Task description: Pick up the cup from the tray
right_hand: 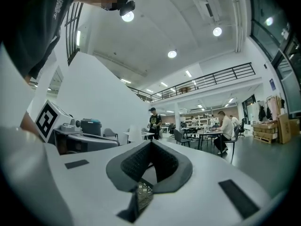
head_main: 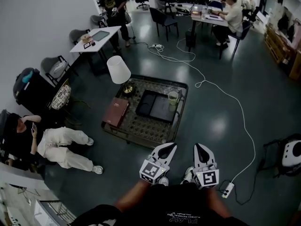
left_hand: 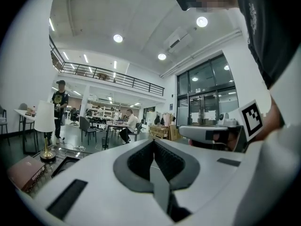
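Note:
A pale green cup (head_main: 173, 98) stands upright at the right edge of a dark tray (head_main: 149, 105) on a low mesh-topped table (head_main: 141, 134). Both grippers hang side by side in front of the table's near edge, well short of the cup. My left gripper (head_main: 171, 146) is shut and holds nothing; in the left gripper view its jaws (left_hand: 154, 143) meet at the tips. My right gripper (head_main: 197, 147) is likewise shut and holds nothing, pointing across the room (right_hand: 151, 143). Neither gripper view shows the cup.
A white-shaded lamp (head_main: 118, 69) and a brown book (head_main: 115, 112) share the table's left side. A white cable (head_main: 235, 108) runs over the floor to a power strip (head_main: 227, 189) at my right. One person sits on the left (head_main: 49, 142); others are at far desks (head_main: 233, 15).

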Available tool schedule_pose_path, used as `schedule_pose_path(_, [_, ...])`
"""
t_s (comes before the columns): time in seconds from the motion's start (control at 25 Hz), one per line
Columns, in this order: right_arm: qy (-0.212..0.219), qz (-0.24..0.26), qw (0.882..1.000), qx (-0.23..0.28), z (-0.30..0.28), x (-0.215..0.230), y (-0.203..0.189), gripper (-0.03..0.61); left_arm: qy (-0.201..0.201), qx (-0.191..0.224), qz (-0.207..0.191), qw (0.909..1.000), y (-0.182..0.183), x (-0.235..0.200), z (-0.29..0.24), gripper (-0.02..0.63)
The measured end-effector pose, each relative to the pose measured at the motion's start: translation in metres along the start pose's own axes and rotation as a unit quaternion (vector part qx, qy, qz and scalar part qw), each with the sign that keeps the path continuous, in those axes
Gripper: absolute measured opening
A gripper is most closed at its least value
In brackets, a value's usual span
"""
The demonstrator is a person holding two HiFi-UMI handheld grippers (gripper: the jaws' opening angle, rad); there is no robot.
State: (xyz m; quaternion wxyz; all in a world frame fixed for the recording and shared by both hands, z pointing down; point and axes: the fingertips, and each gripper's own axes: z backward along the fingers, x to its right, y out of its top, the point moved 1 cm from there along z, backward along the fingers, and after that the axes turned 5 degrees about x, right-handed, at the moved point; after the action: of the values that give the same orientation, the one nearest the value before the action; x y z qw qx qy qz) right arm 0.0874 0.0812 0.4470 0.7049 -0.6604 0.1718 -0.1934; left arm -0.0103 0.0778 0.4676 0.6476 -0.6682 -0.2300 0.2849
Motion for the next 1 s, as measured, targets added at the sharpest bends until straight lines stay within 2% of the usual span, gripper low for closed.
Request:
schedule_pose_path(0.4, [0.030, 0.002, 1.000, -0.004, -0.026, 0.076, 0.005, -0.002, 0.037, 0.000, 0.003, 0.9993, 0.000, -0.003, -0.070, 0.009])
schedule_pose_path(0.6, [0.059, 0.001, 0.998, 0.001, -0.035, 0.108, -0.001, -0.002, 0.058, -0.001, -0.002, 0.9983, 0.001, -0.001, -0.102, 0.009])
schedule_pose_path(1.0, [0.102, -0.012, 0.995, -0.005, -0.055, 0.128, -0.002, -0.002, 0.109, -0.021, -0.003, 0.9938, -0.005, -0.006, -0.119, 0.009])
